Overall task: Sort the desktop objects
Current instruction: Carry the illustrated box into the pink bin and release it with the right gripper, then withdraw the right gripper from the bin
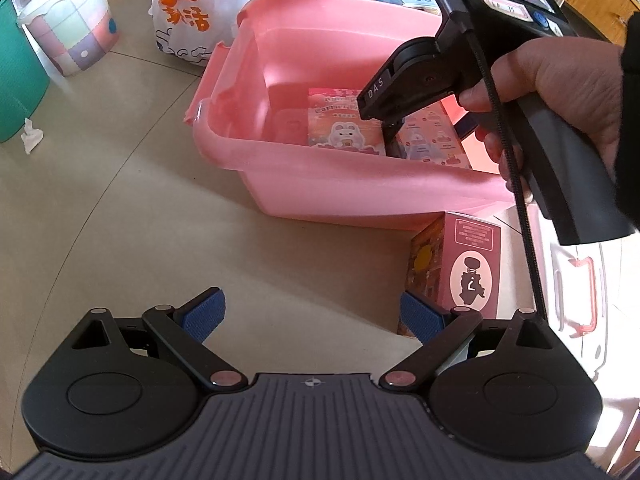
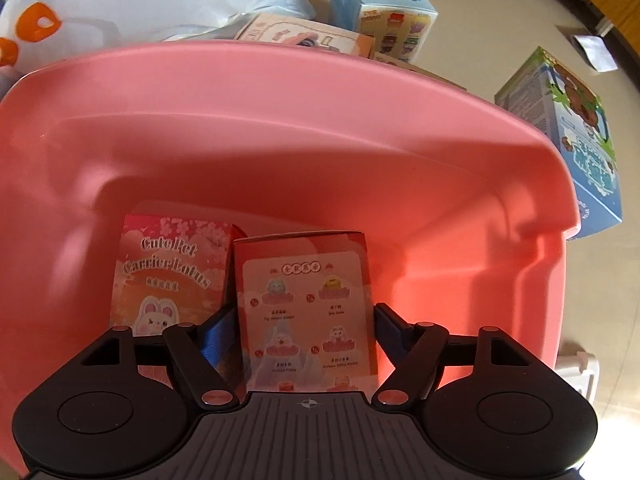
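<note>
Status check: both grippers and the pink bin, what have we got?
Right gripper down in pink bin, straddling red box, contact unclear. Bunny box beside it. Left gripper open, empty, near pink box outside the bin. Nothing blocking.

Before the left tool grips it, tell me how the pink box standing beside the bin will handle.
The pink box looks like thin printed cardboard, so probably light and easily dented. It stands upright and tall, so a sideways nudge could tip it. Its flat faces should suit the ribbed pads.
</note>
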Available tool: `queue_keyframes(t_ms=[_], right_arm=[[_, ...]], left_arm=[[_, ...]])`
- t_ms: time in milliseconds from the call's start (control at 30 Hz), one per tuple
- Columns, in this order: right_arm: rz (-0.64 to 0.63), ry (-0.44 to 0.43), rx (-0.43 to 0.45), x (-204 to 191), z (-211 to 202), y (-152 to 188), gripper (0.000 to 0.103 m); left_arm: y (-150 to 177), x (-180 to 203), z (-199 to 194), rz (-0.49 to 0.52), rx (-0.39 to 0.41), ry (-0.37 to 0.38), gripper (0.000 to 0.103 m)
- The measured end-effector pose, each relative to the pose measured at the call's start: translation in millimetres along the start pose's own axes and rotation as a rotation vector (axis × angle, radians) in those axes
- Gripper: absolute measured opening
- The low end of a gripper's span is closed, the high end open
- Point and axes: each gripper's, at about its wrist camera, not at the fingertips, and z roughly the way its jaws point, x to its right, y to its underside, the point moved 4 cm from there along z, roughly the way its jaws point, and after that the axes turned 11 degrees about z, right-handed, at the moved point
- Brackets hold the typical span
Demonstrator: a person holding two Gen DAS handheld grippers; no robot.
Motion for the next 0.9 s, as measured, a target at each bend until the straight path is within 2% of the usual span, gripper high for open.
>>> queue_keyframes(t_ms=[100,233,367,567,633,733,900], right_arm=[[0.002,-0.027,0.012,0.0,-13.3,1.4,0.076],[0.033,-0.080,0.035,2.1,-38.2,0.5,0.090],[0.020,-0.071,0.079,8.3,-65.7,-3.2,0.090],[0.041,-0.104,0.155,36.2,-104.5,-9.8,0.090],[0.041,-0.107,0.188,45.8,-123.6,-3.0,0.090],[0.035,-0.099,0.234,59.2,-152.8,15.0,0.099],[0.103,-0.076,0.302,95.4,-190.1,65.6,0.100]], left_arm=[[-1.2,2.2,-1.3,-0.004,0.001,-0.001,0.096],[-2.8,5.5,-4.6,-0.011,0.003,0.001,0.096],[-3.2,9.5,-9.1,-0.011,0.003,-0.002,0.096],[-8.2,16.7,-22.5,-0.015,0.039,-0.007,0.097],[-9.8,19.4,-28.1,-0.021,0.054,-0.003,0.097],[-10.5,22.6,-38.8,-0.046,0.090,0.016,0.097],[-11.5,31.1,-54.4,-0.005,0.157,-0.003,0.097]])
